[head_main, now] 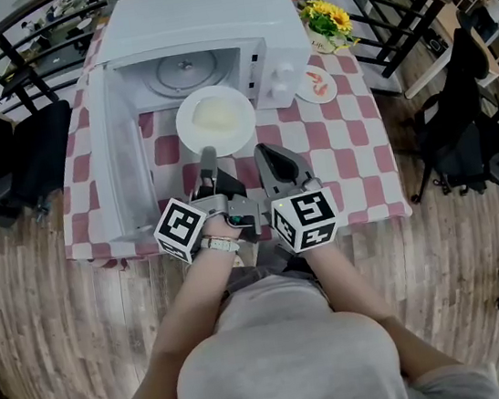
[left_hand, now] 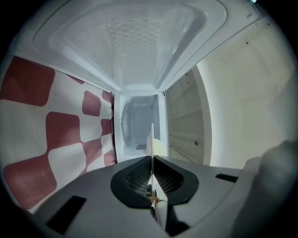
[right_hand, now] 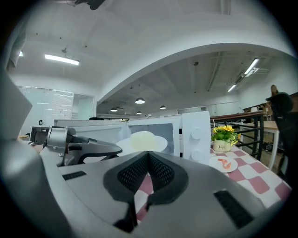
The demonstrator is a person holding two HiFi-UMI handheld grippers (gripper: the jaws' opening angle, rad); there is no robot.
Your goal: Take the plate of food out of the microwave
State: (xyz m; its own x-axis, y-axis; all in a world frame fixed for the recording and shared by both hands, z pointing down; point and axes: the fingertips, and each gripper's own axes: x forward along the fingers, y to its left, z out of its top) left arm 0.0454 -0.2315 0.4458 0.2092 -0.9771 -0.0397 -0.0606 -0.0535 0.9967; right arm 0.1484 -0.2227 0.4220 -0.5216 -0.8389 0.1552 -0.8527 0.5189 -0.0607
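Observation:
A white plate (head_main: 215,120) with pale food (head_main: 216,113) hangs over the checked table just in front of the white microwave (head_main: 207,25), outside its cavity. My left gripper (head_main: 208,155) is shut on the plate's near rim. In the left gripper view the plate (left_hand: 151,142) shows edge-on, pinched between the jaws of the left gripper (left_hand: 152,159). My right gripper (head_main: 264,151) is to the right of it, apart from the plate, shut and holding nothing. In the right gripper view the plate (right_hand: 142,140) is beyond the shut right gripper (right_hand: 148,156).
The microwave door (head_main: 119,152) stands swung open to the left, and the glass turntable (head_main: 184,72) inside is bare. A small plate with shrimp (head_main: 315,85) and a pot of yellow flowers (head_main: 328,24) are at the right of the microwave. Black railings and chairs surround the table (head_main: 335,154).

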